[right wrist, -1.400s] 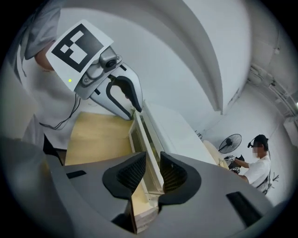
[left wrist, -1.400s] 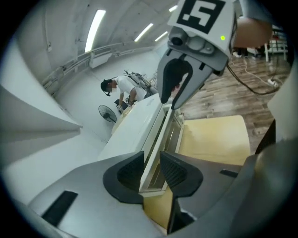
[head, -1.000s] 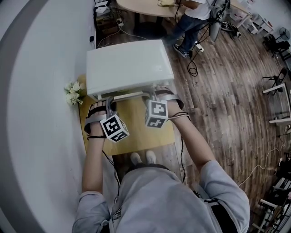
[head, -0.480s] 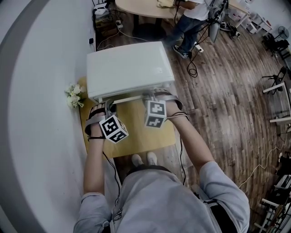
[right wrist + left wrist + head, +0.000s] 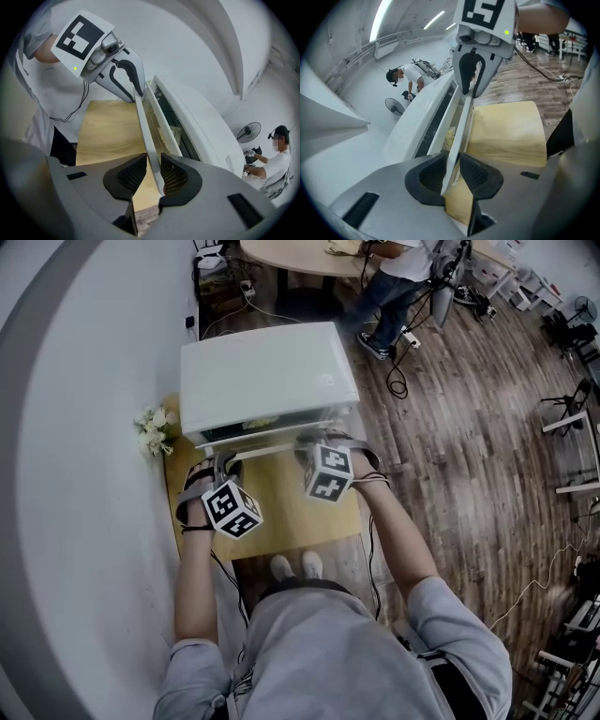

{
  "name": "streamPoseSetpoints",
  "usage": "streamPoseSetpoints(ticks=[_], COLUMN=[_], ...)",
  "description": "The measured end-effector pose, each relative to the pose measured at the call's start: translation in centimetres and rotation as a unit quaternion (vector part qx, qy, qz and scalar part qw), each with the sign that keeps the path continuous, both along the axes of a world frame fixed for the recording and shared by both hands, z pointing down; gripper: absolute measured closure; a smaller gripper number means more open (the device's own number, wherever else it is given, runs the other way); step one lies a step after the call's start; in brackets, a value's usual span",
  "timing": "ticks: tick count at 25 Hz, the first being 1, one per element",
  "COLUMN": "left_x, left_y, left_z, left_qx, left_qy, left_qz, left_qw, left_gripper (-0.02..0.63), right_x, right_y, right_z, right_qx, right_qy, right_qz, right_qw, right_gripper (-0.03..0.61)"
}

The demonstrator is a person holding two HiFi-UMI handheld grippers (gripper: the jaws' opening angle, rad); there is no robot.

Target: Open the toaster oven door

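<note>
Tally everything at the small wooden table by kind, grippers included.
Toaster oven: 1
Grippers: 2, the left gripper, its jaws just closing further on the door handle, and the right gripper, clamped on it too
Bunch of flowers: 1
Wooden table: 1
Total: 5

Left hand-held gripper [image 5: 452,172]: jaws just closing, pads pressed on white door handle [image 5: 461,136]; oven door [image 5: 442,137] ajar, wooden table [image 5: 511,131] below.
</note>
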State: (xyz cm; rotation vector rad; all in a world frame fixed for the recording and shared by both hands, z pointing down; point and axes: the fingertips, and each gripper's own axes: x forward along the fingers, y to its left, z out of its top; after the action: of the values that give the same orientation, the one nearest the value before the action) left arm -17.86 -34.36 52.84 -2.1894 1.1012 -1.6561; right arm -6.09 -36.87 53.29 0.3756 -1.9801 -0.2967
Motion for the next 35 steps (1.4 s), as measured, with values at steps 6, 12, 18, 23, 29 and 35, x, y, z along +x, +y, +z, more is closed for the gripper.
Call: streamPoseSetpoints(ticks=[6,12,18,23,29,35], left_x=[0.2,0.4,0.4,-0.6,-0.5,-0.6], left_y=[1.6,2.8,3.7,4.2,5.0,6.3], left_z=[0.5,0.7,1.0,1.3,1.6,2.0], left_qx=[-0.022,-0.040,-0.054,-0.039,0.008,0.038], left_qy=[0.066,0.133,0.232,0.336,0.346,0.358], left_qz=[-0.028,-0.053,-0.099,-0.189,-0.237,-0.255], left_qw=[0.9972,0.9888,0.9662,0.9219,0.9080,0.8976], left_gripper=[0.526,0.518,0.518,0.570,0.575,0.586], right_x=[0.4,0.6,1.0,1.4,2.1,2.5], right_y=[1.5,2.7,3.5,4.1,4.5,5.2], right_z=[0.6,0.6,0.9,1.3,1.6,1.7], right_qx=[-0.038,-0.077,-0.145,-0.163,-0.141,-0.133], right_qy=[-0.041,-0.091,-0.186,-0.240,-0.275,-0.352], right_qz=[0.027,0.049,0.110,0.159,0.204,0.253], right_qw=[0.998,0.992,0.966,0.944,0.929,0.892], right_gripper=[0.489,0.483,0.483,0.500,0.510,0.570])
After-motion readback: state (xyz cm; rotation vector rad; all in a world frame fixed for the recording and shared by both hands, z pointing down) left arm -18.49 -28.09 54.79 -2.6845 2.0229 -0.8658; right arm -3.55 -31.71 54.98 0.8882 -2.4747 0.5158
